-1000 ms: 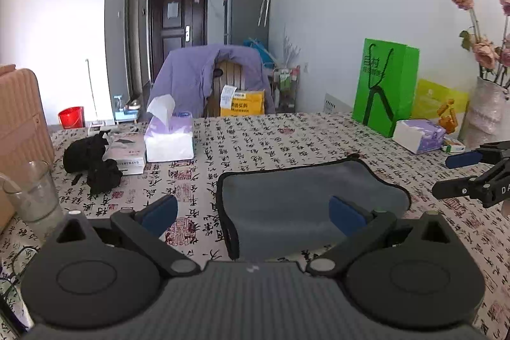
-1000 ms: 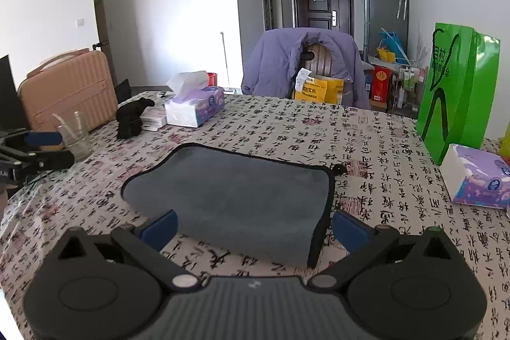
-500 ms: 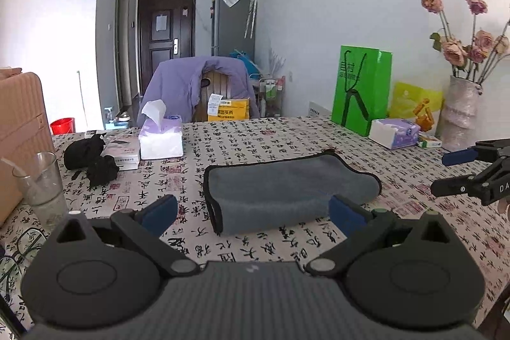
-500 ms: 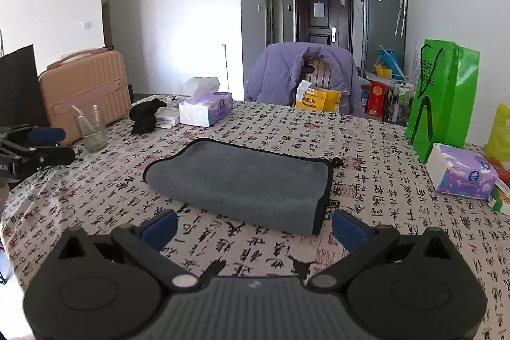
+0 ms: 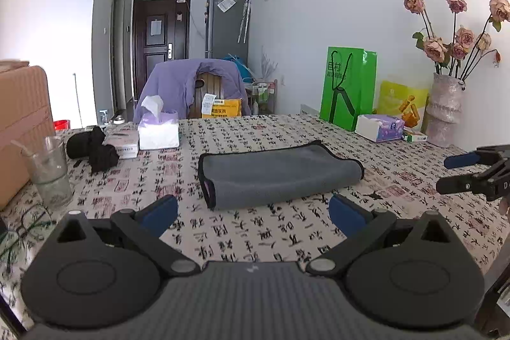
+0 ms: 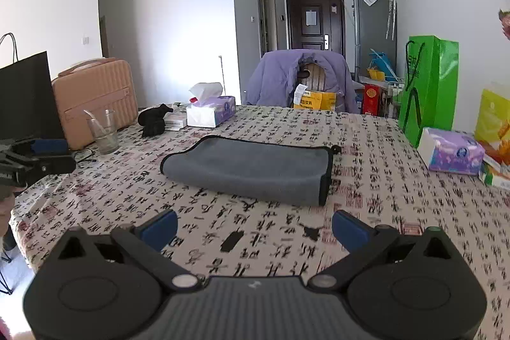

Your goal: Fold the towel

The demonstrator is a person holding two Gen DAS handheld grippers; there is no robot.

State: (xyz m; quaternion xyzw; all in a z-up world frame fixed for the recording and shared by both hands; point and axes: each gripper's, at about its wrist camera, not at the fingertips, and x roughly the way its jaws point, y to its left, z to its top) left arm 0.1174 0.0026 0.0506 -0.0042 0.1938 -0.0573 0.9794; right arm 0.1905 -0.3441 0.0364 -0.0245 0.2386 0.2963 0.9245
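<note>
Currently the towel (image 5: 277, 177) lies folded on the table (image 5: 287, 238), near its middle, as a compact grey rectangle with a dark trimmed edge. One long side shows a rounded fold; the short end nearest the left gripper (image 5: 253, 211) shows stacked layers, so at least one fold is complete. The exact number of layers cannot be determined.

Left gripper: jaws spread wide, holding nothing, positioned short of the towel and clear of it. Right gripper (image 6: 255, 223): jaws likewise spread wide and empty, also short of the towel with bare tablecloth between. Each gripper is visible at the edge of the other's view, well apart from the towel.

Assessment: the folding work appears finished or nearly so. The towel rests flat, its edges roughly aligned, and neither gripper is in contact with it. Remaining work, if any, would be one further fold to halve the rectangle or a minor squaring of the layered end.

Nearby items, including a drinking glass (image 5: 51, 171) and a tissue box (image 5: 157, 131), stand apart from the towel.
</note>
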